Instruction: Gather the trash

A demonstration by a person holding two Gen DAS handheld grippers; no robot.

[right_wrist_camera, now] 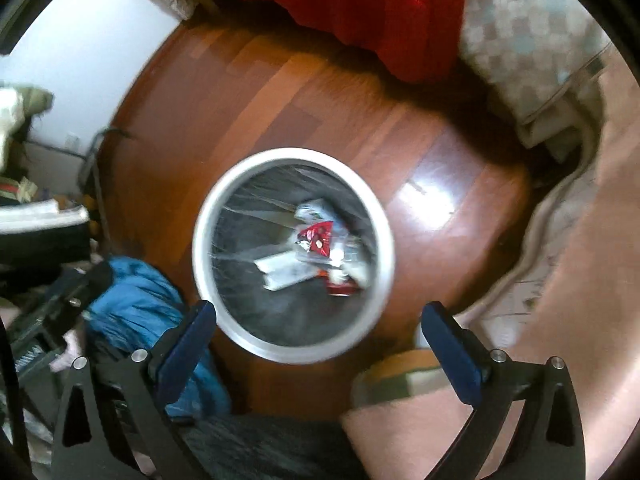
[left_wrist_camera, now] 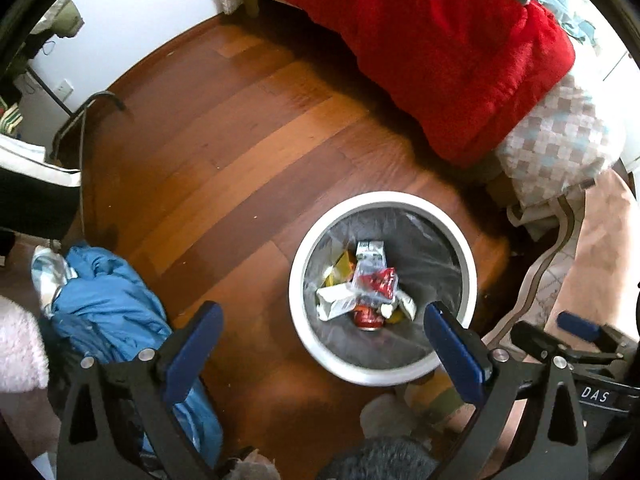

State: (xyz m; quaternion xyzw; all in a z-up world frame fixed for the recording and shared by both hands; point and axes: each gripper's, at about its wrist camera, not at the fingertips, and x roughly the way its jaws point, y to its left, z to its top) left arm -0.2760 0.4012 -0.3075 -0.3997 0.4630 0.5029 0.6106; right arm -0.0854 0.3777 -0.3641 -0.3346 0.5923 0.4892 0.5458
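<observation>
- The white bin (left_wrist_camera: 298, 280), lower centre of frame, on the wooden floor (left_wrist_camera: 224, 152), held trash (left_wrist_camera: 366, 288): red wrapper, cartons, a can.
- The left tool (left_wrist_camera: 322, 330) and right tool (right_wrist_camera: 318, 330) both stood wide apart, empty, above the bin.

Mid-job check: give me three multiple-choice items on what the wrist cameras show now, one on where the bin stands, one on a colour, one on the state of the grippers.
1. Where does the trash bin stand?
A. on the wooden floor
B. on the bed
C. on a chair

2. What colour is the blanket hanging off the bed?
A. green
B. red
C. yellow

3. How do the left gripper and right gripper stand?
A. both shut on wrappers
B. one shut, one open
C. both open and empty

Answers:
1 A: floorboards show all around the white rim.
2 B: the cloth draped above the floor is bright red.
3 C: in each wrist view the blue fingers stand wide apart with nothing between them, and the wrappers lie inside the bin.
</observation>
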